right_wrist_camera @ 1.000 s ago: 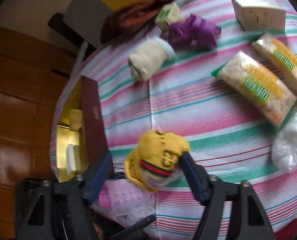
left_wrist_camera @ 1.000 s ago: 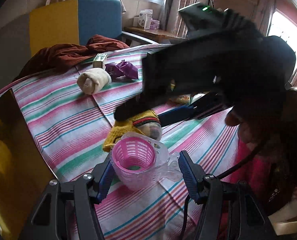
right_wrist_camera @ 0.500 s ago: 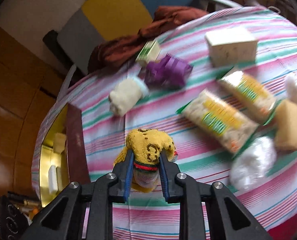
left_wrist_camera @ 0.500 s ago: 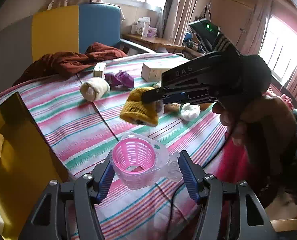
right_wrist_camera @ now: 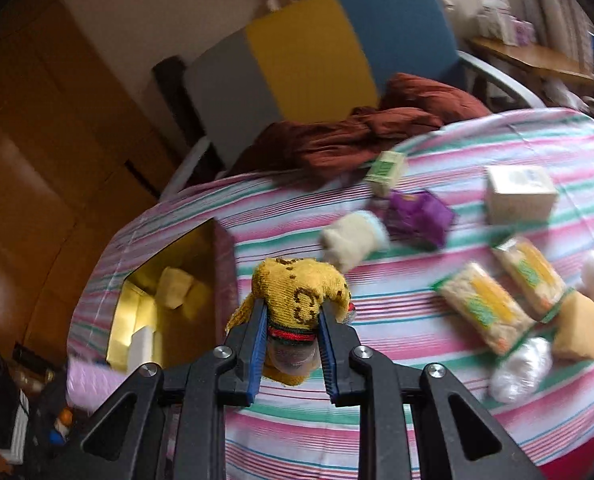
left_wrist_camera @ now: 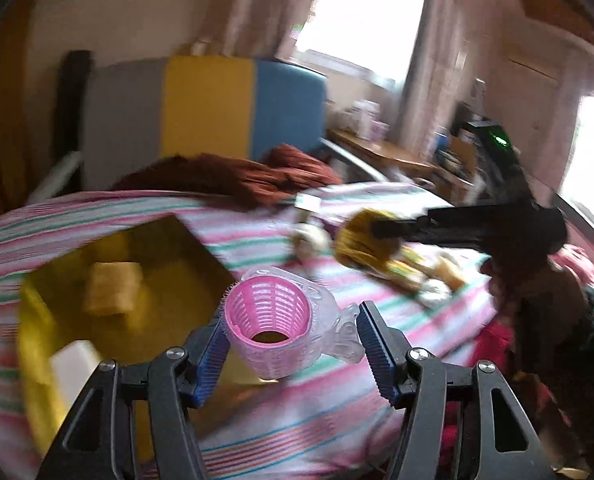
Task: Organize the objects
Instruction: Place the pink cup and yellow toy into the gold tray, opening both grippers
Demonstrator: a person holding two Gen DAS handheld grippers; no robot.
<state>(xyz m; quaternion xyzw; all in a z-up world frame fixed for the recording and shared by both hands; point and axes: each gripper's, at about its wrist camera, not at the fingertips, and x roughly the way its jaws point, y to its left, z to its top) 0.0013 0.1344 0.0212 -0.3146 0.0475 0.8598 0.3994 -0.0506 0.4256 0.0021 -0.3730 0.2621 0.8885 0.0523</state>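
— What have you got on the left of things?

— In the left wrist view, the gold-lined box (left_wrist_camera: 109,280) fills the left half of the frame, with a yellow sponge-like block (left_wrist_camera: 113,288) and a white block (left_wrist_camera: 73,364) lying in it. My left gripper (left_wrist_camera: 293,344) sits at lower centre, its blue pads closed on a pink ribbed basket cup in a clear wrapper (left_wrist_camera: 273,328), held above the box's near corner.

— And further right?

— My right gripper (right_wrist_camera: 291,344), at bottom centre of its own view, is clamped on a yellow knit sock bundle with a red and green band (right_wrist_camera: 297,300). It hangs over the striped tablecloth (right_wrist_camera: 397,420), just right of the box (right_wrist_camera: 165,320).

— Which step is this?

— I judge it the carry: both pieces are lifted and heading for the box. Much of the picture is blurred, so I can't say more about exact height.

— What does the next move call for?

— Bringing the cup over bare gold floor, clear of the two blocks, then parting the pads. The sock bundle must swing left past the box's maroon wall (right_wrist_camera: 225,264) before I let go.

— What stays on the right?

— A white sock roll (right_wrist_camera: 353,240), a purple packet (right_wrist_camera: 417,216), a cream carton (right_wrist_camera: 521,196) and two noodle packs (right_wrist_camera: 505,300).
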